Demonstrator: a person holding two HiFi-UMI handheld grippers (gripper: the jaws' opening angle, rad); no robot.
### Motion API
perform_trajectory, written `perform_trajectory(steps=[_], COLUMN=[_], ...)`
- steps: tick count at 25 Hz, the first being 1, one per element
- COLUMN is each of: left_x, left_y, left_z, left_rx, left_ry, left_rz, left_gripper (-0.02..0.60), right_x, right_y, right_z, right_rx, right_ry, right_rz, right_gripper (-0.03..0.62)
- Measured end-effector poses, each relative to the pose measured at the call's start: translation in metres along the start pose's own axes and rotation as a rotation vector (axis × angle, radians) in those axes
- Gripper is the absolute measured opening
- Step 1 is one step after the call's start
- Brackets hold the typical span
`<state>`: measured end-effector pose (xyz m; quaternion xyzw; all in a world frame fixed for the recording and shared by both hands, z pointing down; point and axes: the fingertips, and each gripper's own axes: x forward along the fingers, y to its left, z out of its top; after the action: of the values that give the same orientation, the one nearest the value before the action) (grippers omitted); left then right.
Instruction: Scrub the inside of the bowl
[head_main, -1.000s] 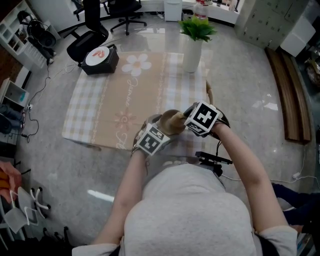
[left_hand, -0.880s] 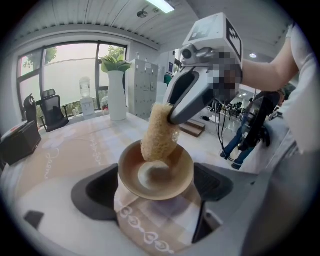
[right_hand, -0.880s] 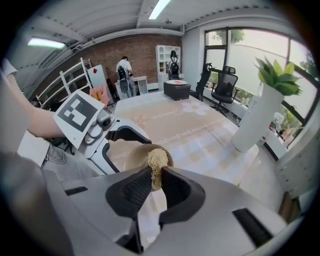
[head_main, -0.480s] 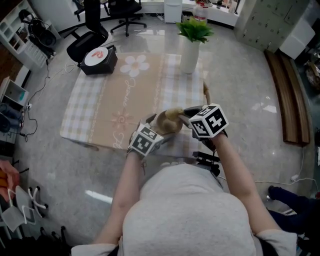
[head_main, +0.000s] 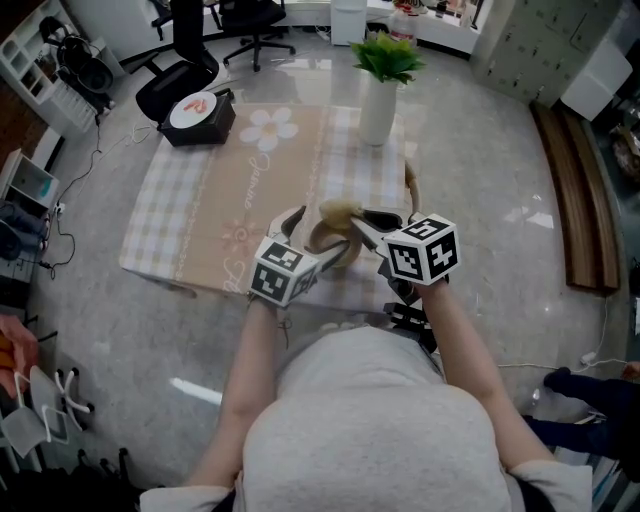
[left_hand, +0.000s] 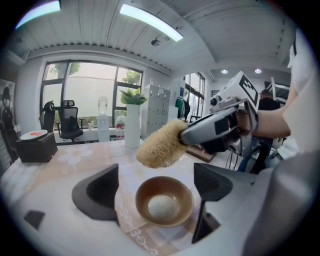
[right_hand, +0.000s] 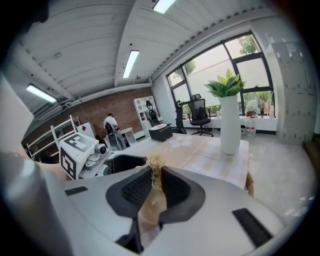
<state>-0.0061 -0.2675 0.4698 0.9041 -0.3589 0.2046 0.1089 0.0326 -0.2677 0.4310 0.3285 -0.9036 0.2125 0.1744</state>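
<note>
A small brown bowl (left_hand: 164, 202) with a pale patch in its bottom stands on the tablecloth, between the spread jaws of my left gripper (left_hand: 156, 175). Neither jaw touches it, and the gripper is open. In the head view the bowl (head_main: 320, 242) shows near the table's front edge, partly hidden by the left gripper (head_main: 314, 238). My right gripper (head_main: 362, 220) is shut on a tan, fibrous loofah scrubber (left_hand: 161, 145). The scrubber hangs above the bowl's far rim without touching it. In the right gripper view, the scrubber's fibres (right_hand: 156, 167) stick out between the closed jaws.
A checked beige tablecloth (head_main: 240, 190) covers the table. A tall white vase with a green plant (head_main: 378, 105) stands at the far right. A black box with a white disc on top (head_main: 200, 115) sits at the far left corner. Office chairs stand beyond the table.
The right gripper has drawn the scrubber up and away from the bowl. The left gripper has shifted left, and its jaws now stand apart around the bowl.
</note>
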Motion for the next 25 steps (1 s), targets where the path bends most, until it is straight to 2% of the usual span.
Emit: perform_trajectory(steps=[8,12,14,21,25], left_x=[-0.009,-0.017,-0.021,-0.040,-0.045], left_y=[-0.002,-0.003,-0.003,0.015,0.019], left_z=[0.033,0.050,0.060,0.087,0.092], left_rx=[0.029,0.054,0.073,0.067,0.081], left_ry=[-0.088,-0.134,-0.164,-0.301,-0.347], left_rz=[0.035,0.055,0.070,0.186,0.214], left_gripper=[0.443,0.442,0.422,0.054,0.012], right_x=[-0.013,-0.020,-0.023,-0.026,-0.025], right_y=[-0.003,0.001,0.004,0.006,0.009], right_z=[0.029,0.044,0.049,0.061,0.064], right_rx=[0.064,0.037,0.011,-0.044,-0.073], right_ry=[-0.182,-0.279,-0.317,-0.390,-0.408], right_rz=[-0.003,-0.023,-0.035,-0.071,-0.077], right_gripper=[0.060,0.058,0.058,0.058,0.058])
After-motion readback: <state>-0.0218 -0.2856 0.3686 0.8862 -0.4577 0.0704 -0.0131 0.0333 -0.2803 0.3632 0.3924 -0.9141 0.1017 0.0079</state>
